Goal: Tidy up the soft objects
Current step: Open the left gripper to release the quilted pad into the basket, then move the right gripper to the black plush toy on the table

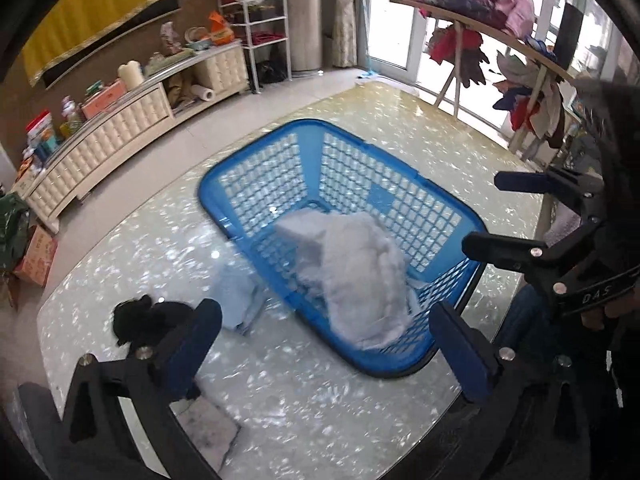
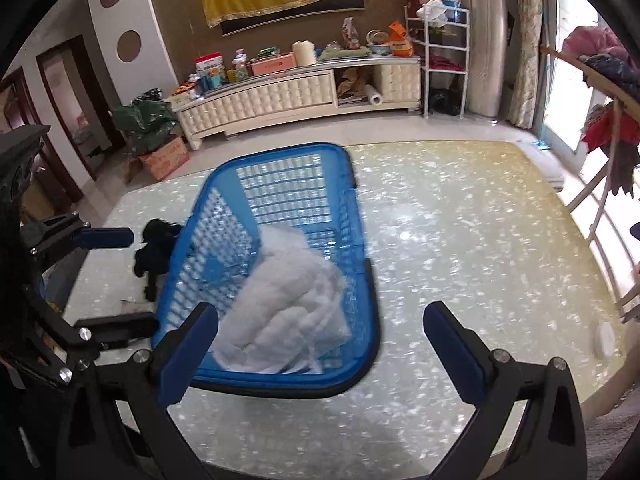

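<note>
A: How many baskets are sitting on the glossy pearl-flecked tabletop [image 2: 460,240]?

B: One, a blue plastic lattice basket [image 1: 320,136], and one fluffy white cloth [image 1: 360,276] is lying inside it, bunched against the near wall.

A: Anything soft lying outside it?

B: Two things. One black crumpled fabric item [image 1: 136,320] is resting on the table just beside the basket, and one pale blue folded cloth [image 1: 240,300] is lying against the basket's outer wall; it is too blurred to say more.

A: And the two tongs?

B: The left gripper [image 1: 324,344] is hanging above the basket's near end, jaws spread wide, nothing between them. The right gripper [image 2: 320,340] is also standing released, empty, over the near rim of the basket.
</note>
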A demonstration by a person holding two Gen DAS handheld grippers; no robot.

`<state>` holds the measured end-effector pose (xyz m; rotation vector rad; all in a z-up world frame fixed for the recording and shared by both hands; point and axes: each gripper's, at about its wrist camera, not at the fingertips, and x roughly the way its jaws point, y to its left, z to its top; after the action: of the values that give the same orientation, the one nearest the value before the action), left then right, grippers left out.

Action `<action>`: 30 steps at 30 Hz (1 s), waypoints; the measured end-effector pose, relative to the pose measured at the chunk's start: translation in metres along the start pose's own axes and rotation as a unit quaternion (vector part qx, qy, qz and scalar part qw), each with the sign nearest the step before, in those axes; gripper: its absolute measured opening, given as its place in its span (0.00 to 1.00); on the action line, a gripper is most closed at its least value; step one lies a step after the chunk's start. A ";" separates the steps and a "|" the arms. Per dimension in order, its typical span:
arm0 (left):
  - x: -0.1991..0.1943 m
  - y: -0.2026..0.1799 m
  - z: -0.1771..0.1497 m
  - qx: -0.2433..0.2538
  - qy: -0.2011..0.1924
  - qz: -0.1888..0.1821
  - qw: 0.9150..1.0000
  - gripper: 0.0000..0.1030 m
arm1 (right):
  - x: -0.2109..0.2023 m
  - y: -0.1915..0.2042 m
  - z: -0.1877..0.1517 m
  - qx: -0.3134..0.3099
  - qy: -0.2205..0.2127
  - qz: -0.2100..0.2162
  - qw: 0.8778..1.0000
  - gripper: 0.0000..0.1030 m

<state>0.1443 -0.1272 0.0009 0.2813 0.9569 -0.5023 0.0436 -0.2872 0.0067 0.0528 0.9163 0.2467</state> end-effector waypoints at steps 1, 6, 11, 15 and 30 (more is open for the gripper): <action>-0.004 0.004 -0.003 -0.003 -0.001 0.003 1.000 1.00 | 0.001 0.004 -0.001 -0.006 0.001 -0.002 1.000 1.00; -0.027 0.034 -0.025 -0.025 -0.009 0.028 0.999 1.00 | 0.003 0.025 0.000 -0.028 0.005 0.003 1.000 1.00; -0.043 0.062 -0.052 -0.051 -0.003 0.047 0.998 1.00 | 0.003 0.053 0.007 -0.059 0.002 0.012 0.998 1.00; -0.054 0.080 -0.074 -0.064 0.000 0.053 0.997 1.00 | 0.007 0.072 0.011 -0.084 0.003 0.017 0.996 1.00; -0.046 0.130 -0.138 -0.119 0.037 0.038 0.991 1.00 | 0.053 0.152 0.030 -0.178 0.023 0.035 0.983 1.00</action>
<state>0.0937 0.0575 -0.0357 0.1212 1.0627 -0.3055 0.0690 -0.1256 0.0065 -0.2528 0.9061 0.4761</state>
